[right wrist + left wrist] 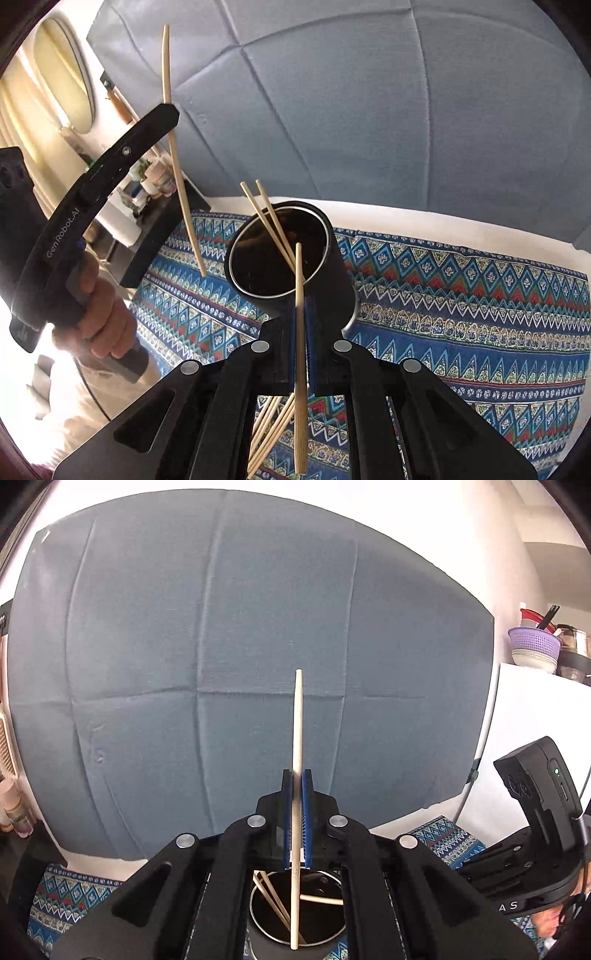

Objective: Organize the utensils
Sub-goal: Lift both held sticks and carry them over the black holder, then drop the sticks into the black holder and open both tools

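Observation:
My left gripper (296,775) is shut on a pale wooden chopstick (297,720) that sticks out well past the fingertips. Directly below it stands a black cup (252,904) with a few chopsticks inside. My right gripper (301,306) is shut on a second chopstick (298,273), whose tip reaches over the near rim of the black cup (340,273). Two chopsticks (271,229) lean in that cup. The left gripper (168,110) shows at the left of the right wrist view, its chopstick (181,184) slanting down beside the cup. Several loose chopsticks (269,432) lie on the cloth.
A blue patterned cloth (461,295) covers the table. A grey-blue fabric backdrop (221,646) hangs behind it. A person's hand (103,314) holds the left gripper's handle. The right gripper's body (539,797) is at the far right. Bowls and a purple colander (533,642) sit on a shelf.

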